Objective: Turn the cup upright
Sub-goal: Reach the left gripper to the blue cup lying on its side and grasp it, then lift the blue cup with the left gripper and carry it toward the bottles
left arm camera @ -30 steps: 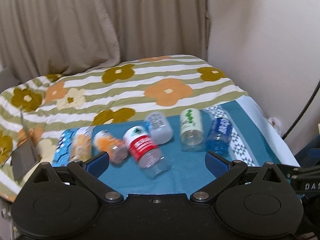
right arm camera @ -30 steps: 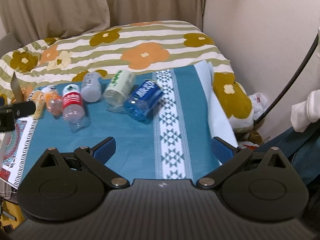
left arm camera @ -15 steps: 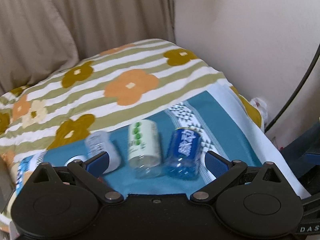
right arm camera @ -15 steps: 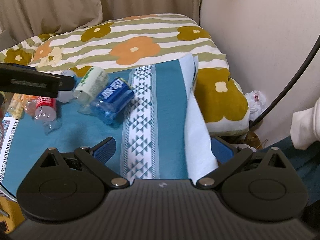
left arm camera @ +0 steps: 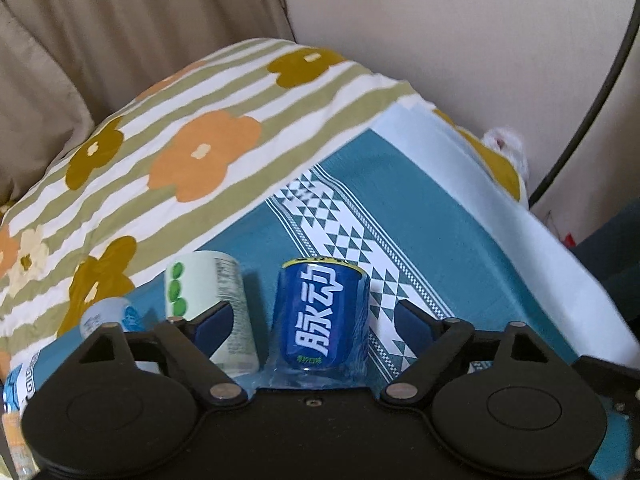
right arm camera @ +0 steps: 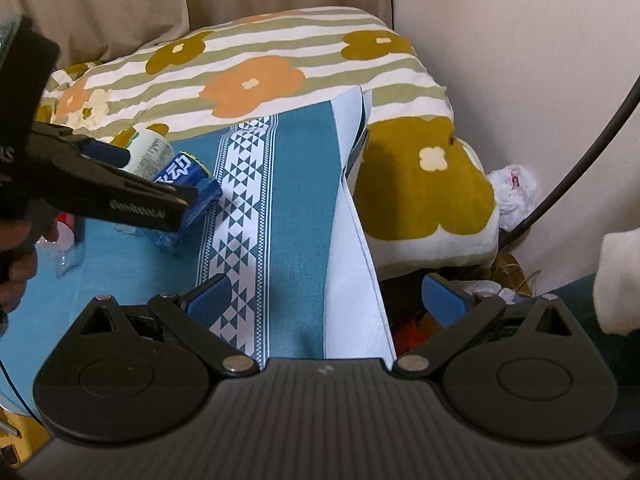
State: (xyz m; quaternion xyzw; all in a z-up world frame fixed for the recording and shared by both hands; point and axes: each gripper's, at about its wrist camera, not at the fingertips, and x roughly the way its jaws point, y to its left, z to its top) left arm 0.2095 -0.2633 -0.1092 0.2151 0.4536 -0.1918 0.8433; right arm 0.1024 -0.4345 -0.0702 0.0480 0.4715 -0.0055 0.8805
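Observation:
A blue-labelled bottle [left arm camera: 322, 316] lies on its side on the teal cloth [left arm camera: 432, 240], between the fingers of my left gripper [left arm camera: 316, 322]. The jaws are open and stand either side of it, apart from it. The bottle also shows in the right wrist view [right arm camera: 182, 178], with the left gripper [right arm camera: 160, 176] around it. A white bottle with green dots [left arm camera: 212, 300] lies just left of it, behind the left finger. My right gripper [right arm camera: 326, 300] is open and empty, over the cloth's right edge.
A flower-striped quilt [left arm camera: 192, 128] covers the bed behind the cloth. More bottles lie at the left [left arm camera: 108, 316]. The wall [left arm camera: 480, 40] and a black cable [right arm camera: 580, 160] stand at the right. The bed edge drops off by the right gripper, with clutter on the floor [right arm camera: 512, 192].
My left gripper has moved right and close to the blue bottle, which now sits between its open fingers. My right gripper has shifted right toward the bed's edge.

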